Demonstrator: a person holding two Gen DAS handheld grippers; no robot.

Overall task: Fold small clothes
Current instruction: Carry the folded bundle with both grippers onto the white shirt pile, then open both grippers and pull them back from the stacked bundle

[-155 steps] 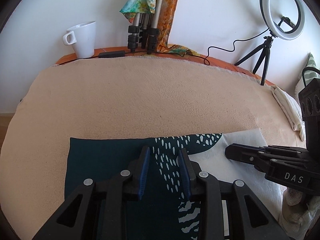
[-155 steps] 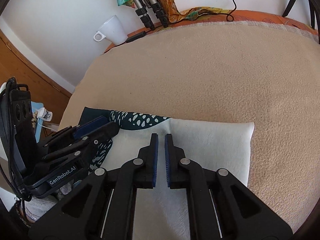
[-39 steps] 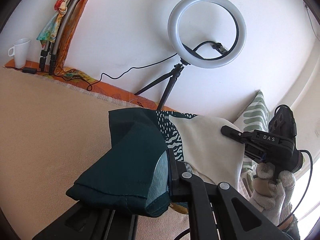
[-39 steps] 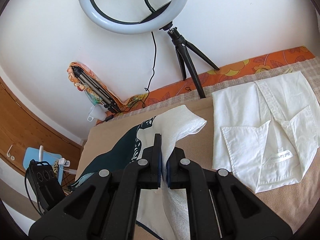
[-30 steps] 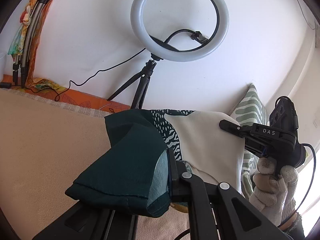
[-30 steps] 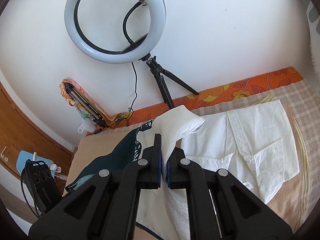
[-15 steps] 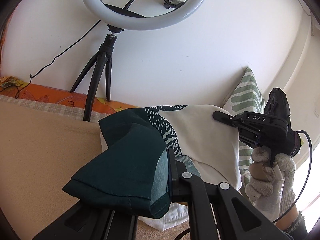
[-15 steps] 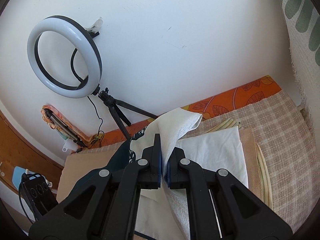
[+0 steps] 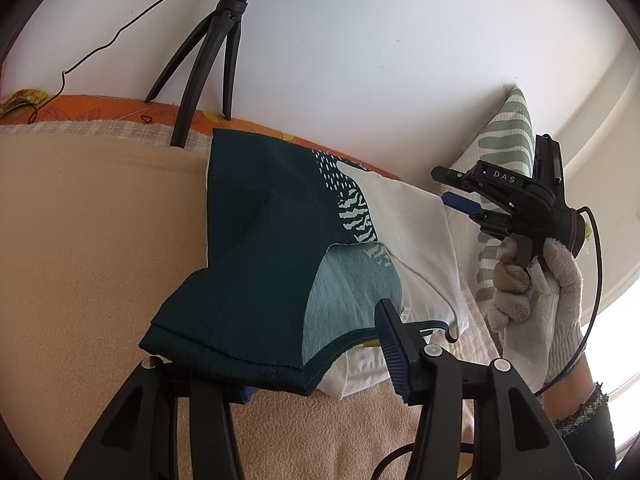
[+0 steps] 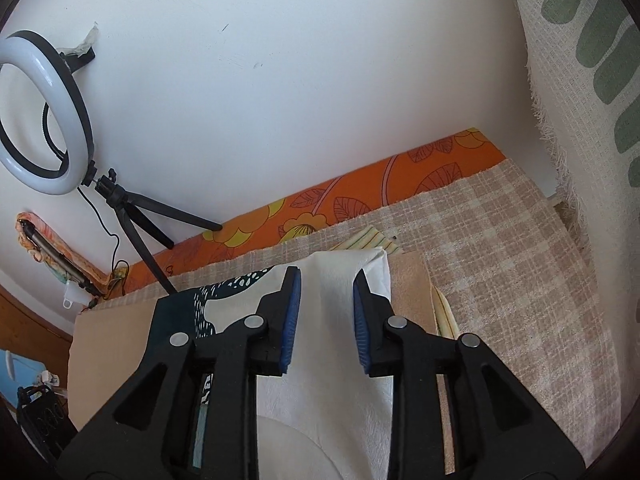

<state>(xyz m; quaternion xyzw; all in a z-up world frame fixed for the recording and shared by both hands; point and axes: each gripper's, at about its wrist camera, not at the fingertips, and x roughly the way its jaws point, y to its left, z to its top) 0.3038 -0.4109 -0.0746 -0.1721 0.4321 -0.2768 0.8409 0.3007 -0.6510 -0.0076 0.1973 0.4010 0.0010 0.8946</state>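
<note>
A folded garment [image 9: 260,240], dark teal with a white patterned half, lies on a white shirt [image 9: 360,372] on the beige blanket [image 9: 80,240]. My left gripper [image 9: 308,332] is opening; the teal hem drapes over its left finger and hides it, while the right finger [image 9: 394,344] stands free of the cloth. In the right wrist view the garment's white corner [image 10: 320,380] lies between the fingers of my right gripper [image 10: 327,280], which is also opening, with gaps at both pads. The left wrist view shows the right gripper [image 9: 442,186] in a gloved hand [image 9: 536,288] just off the white corner.
A ring light [image 10: 40,120] on a black tripod [image 9: 208,52] stands at the wall. A green-patterned pillow [image 10: 580,80] rises at the right. A checked blanket [image 10: 500,260] and an orange flowered sheet [image 10: 360,196] lie beyond the garment, with a striped cloth [image 10: 368,240] under it.
Both grippers carried the folded garment to the right and down onto the white shirt. Their jaws, shut on the cloth before, have parted and the garment has settled.
</note>
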